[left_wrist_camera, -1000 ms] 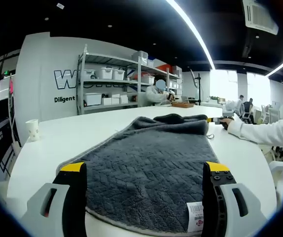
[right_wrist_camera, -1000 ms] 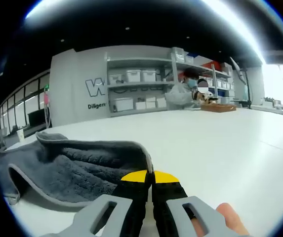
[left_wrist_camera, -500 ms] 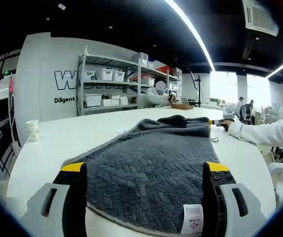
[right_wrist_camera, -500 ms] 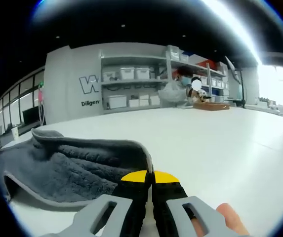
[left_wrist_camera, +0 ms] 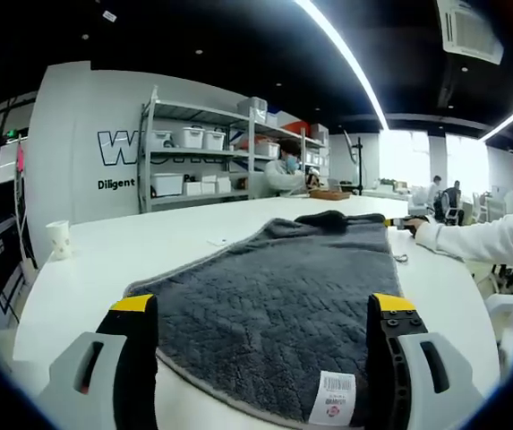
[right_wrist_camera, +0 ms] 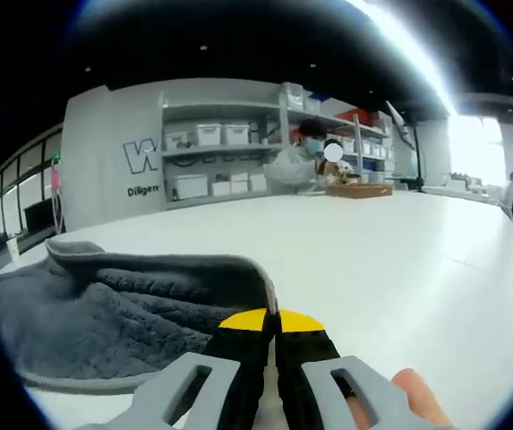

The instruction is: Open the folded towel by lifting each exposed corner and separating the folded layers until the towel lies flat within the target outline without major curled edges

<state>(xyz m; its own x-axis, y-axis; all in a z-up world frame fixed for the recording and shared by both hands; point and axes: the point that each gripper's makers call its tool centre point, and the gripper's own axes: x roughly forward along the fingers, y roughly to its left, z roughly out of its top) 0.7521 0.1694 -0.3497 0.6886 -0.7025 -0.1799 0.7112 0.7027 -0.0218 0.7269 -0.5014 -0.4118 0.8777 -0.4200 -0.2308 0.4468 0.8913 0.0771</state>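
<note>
On the white desk [left_wrist_camera: 95, 260] the grey towel [left_wrist_camera: 283, 305] lies mostly spread, its far corner pinched in the closed right claw [right_wrist_camera: 270, 324] and curled over, while the left claw [left_wrist_camera: 260, 309] gapes wide, empty, so flattening remains.

One grey towel [left_wrist_camera: 283, 305], one paper cup [left_wrist_camera: 57, 238], one shelving rack [left_wrist_camera: 211, 148], and two hand-held grippers.

The towel [left_wrist_camera: 283, 305] lies on the table [left_wrist_camera: 95, 269], stretching ahead between the left gripper's [left_wrist_camera: 260, 309] spread jaws; a paper cup [left_wrist_camera: 57, 238] stands well to its left. Shelving [left_wrist_camera: 207, 152] rises behind the table, and the right gripper [right_wrist_camera: 271, 320] sits at the towel's folded corner.
</note>
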